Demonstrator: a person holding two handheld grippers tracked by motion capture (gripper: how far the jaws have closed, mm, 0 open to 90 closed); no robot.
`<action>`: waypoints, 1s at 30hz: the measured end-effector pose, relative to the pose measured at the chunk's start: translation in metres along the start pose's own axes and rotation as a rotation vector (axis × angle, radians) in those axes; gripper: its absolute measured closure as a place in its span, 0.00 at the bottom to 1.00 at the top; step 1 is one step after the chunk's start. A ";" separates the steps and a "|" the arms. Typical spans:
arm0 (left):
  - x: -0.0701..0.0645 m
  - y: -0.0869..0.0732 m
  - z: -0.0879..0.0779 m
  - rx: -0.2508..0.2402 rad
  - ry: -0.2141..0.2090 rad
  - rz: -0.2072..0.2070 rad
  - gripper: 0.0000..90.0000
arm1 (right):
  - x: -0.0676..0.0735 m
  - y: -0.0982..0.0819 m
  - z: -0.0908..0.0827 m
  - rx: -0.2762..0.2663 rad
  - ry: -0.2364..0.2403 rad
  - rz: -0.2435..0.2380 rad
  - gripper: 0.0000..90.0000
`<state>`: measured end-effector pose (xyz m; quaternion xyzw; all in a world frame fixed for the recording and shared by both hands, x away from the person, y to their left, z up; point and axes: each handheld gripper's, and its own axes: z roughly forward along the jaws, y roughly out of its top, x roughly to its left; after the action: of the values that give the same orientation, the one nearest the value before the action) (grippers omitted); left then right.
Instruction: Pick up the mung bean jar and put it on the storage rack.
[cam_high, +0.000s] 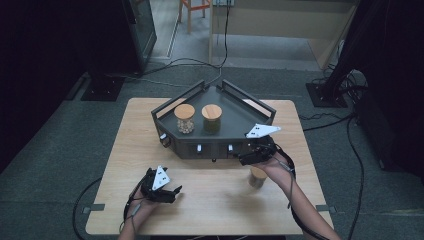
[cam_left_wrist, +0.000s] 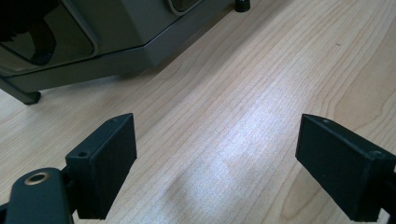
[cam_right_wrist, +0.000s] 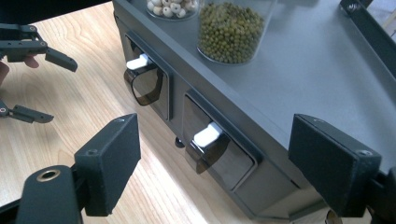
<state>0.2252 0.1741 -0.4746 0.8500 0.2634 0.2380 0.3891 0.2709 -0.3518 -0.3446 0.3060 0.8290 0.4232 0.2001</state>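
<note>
A dark grey corner-shaped rack (cam_high: 235, 120) stands at the back middle of the wooden table (cam_high: 210, 200). On its top stand two glass jars with wooden lids, one of pale round nuts (cam_high: 184, 118) and one of green beans (cam_high: 211, 118). A third lidded jar (cam_high: 258, 177) stands on the table just under my right hand. My right gripper (cam_high: 243, 160) hovers open at the rack's front right corner, with nothing between its jaws (cam_right_wrist: 215, 128). My left gripper (cam_high: 175, 192) rests low near the table's front left, open over bare wood (cam_left_wrist: 215, 140).
The rack's front face carries small smoky scoops with white levers (cam_right_wrist: 208, 135) (cam_right_wrist: 140, 61). In the right gripper view the left gripper (cam_right_wrist: 28, 46) shows at the upper left. Cables trail over the floor behind the table, and a dark stand (cam_high: 105, 85) sits at the back left.
</note>
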 end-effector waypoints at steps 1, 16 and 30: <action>0.000 0.000 0.000 0.000 0.000 0.001 0.14 | -0.001 -0.001 0.000 0.001 0.000 0.004 0.19; -0.001 0.001 0.001 0.005 -0.001 0.001 0.14 | -0.003 -0.018 -0.003 0.014 -0.002 0.013 0.19; 0.000 0.001 0.001 0.008 -0.001 0.002 0.14 | -0.001 -0.034 -0.002 0.020 -0.013 0.022 0.19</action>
<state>0.2257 0.1730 -0.4744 0.8520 0.2635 0.2366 0.3857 0.2590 -0.3691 -0.3715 0.3198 0.8285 0.4149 0.1979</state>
